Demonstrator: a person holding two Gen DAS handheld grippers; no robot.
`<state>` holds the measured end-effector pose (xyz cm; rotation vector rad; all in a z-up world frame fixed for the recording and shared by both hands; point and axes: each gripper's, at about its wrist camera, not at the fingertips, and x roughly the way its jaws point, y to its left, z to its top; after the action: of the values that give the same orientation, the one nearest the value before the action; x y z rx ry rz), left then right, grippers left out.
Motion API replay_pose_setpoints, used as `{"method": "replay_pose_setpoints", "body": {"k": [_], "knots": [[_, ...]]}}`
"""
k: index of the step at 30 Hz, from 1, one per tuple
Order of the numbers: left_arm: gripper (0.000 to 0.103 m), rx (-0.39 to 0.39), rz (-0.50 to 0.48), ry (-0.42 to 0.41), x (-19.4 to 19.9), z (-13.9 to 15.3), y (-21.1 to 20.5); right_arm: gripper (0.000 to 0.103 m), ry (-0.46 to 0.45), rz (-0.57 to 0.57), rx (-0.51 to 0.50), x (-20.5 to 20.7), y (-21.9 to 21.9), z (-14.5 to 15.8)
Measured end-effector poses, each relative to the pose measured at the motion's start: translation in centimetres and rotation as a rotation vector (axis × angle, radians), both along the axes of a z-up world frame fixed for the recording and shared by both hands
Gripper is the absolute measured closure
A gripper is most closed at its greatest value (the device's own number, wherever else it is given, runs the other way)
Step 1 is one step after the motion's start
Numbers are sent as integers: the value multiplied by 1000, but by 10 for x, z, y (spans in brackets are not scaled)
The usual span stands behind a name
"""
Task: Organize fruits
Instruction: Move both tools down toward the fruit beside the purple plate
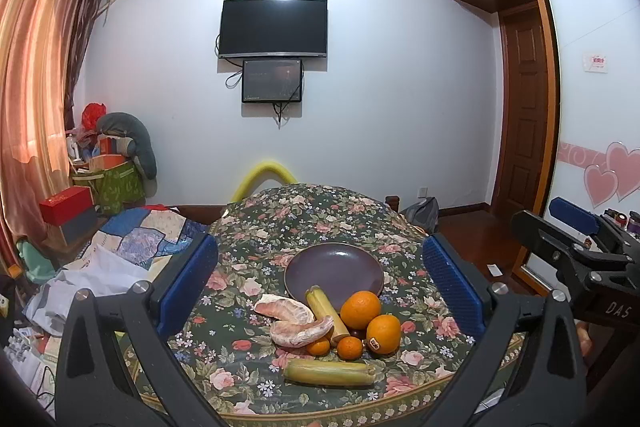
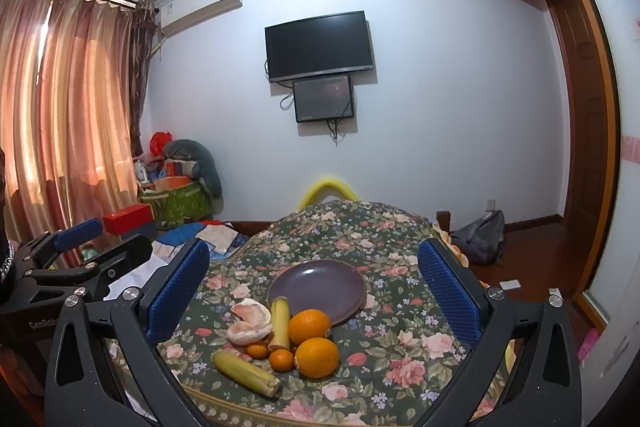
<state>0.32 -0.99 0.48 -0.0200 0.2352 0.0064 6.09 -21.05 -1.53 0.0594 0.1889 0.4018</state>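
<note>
a round table (image 1: pixel 420 383) under a dark floral cloth carries everything for the task. on it sits one empty purple plate (image 1: pixel 334 269), and at the plate's 6 o'clock the fruit lies in one close cluster on the cloth, none of it on the plate.

counted, largest first: two sugarcane pieces, one (image 1: pixel 329 373) lying crosswise at the cluster's 6 o'clock edge, the other (image 1: pixel 325 311) angled with its far end touching the plate rim. two peeled pomelo segments (image 1: pixel 285 311) (image 1: pixel 301 333) at the cluster's 9 o'clock, pressed together. two oranges: one (image 1: pixel 360 309) beside the plate rim, one (image 1: pixel 383 333) at 4 o'clock with a small dark sticker whose letters are too small to read. two small mandarins (image 1: pixel 319 346) (image 1: pixel 349 348) side by side between the oranges and the crosswise cane.

the left gripper (image 1: pixel 320 283) hangs above the near table edge, its two blue-padded fingers (image 1: pixel 188 283) spread wide with nothing between them; the whole cluster shows in the gap. the right gripper (image 2: pixel 312 287) is likewise spread wide and empty, the fruit and plate framed between its fingers (image 2: pixel 450 291).

readable writing: "das" on the right gripper's body, seen at 3 o'clock in the left wrist view, and "genrob", cut off, on the left gripper's body at 9 o'clock in the right wrist view.

on the far wall at 12 o'clock hang one dark television (image 1: pixel 274 27) and one smaller screen (image 1: pixel 272 81) just under it.
</note>
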Motion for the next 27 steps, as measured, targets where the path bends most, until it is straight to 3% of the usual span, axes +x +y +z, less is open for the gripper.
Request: {"method": "replay_pose_setpoints", "body": {"k": [9,11,13,18,20,23,27], "knots": [[0,6,19,85,29,-21,4,0,68,-8,-26,16,0,-15],[5,3,20,113,38,-28,6,0,83,-19,-35,20,-2,-19],[17,-2,15,156,48,-38,7,0,99,-33,-36,24,-4,-23],[25,-50,-11,254,70,-61,14,0,168,-41,-30,41,-10,-36],[30,-55,-16,288,77,-70,15,4,194,-36,-39,46,-10,-41],[30,-53,-23,343,87,-87,16,13,250,-17,-65,57,-7,-52],[30,-40,-17,425,99,-113,14,19,318,27,-82,67,-2,-67]]}}
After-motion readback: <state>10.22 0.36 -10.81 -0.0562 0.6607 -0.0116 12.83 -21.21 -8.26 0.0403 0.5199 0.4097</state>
